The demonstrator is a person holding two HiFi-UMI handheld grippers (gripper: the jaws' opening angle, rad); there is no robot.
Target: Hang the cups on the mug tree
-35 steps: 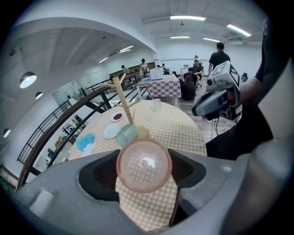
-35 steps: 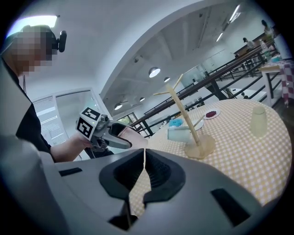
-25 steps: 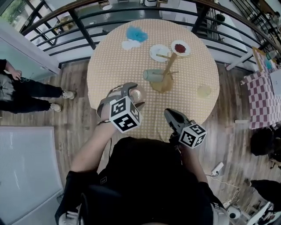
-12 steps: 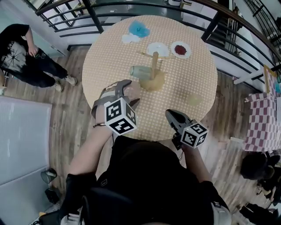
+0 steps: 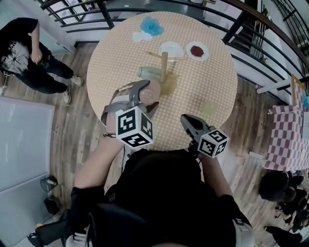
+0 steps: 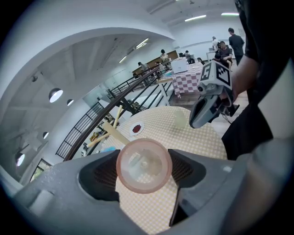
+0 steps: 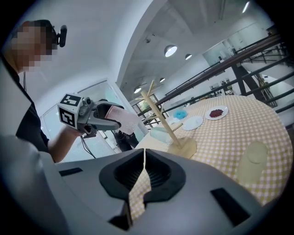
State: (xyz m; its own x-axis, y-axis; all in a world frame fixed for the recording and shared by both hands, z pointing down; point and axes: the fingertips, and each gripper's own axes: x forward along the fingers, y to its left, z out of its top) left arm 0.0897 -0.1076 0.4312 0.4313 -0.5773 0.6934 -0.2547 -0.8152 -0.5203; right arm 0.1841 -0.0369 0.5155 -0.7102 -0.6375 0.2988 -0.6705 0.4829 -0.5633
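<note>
My left gripper [image 5: 144, 96] is shut on a pink cup [image 5: 152, 91], held over the table just in front of the wooden mug tree [image 5: 164, 65]. In the left gripper view the pink cup [image 6: 144, 165] sits bottom-on between both jaws. A pale green cup [image 5: 148, 73] lies on its side against the tree's left. A yellowish cup [image 5: 208, 107] stands on the table's right. My right gripper [image 5: 190, 124] is shut and empty near the table's front edge. The right gripper view shows the mug tree [image 7: 163, 119], the green cup [image 7: 161, 134] and the yellowish cup [image 7: 250, 160].
The round table [image 5: 120, 53] has a checked cloth. Behind the tree lie a white plate [image 5: 171, 48], a plate of red stuff [image 5: 197, 50] and a blue item [image 5: 152, 25]. A railing [image 5: 87, 6] runs behind. A person [image 5: 29, 53] stands at the left.
My left gripper has carried the pink cup up the table toward the mug tree. The right gripper has stayed near the table's front edge, still shut.
</note>
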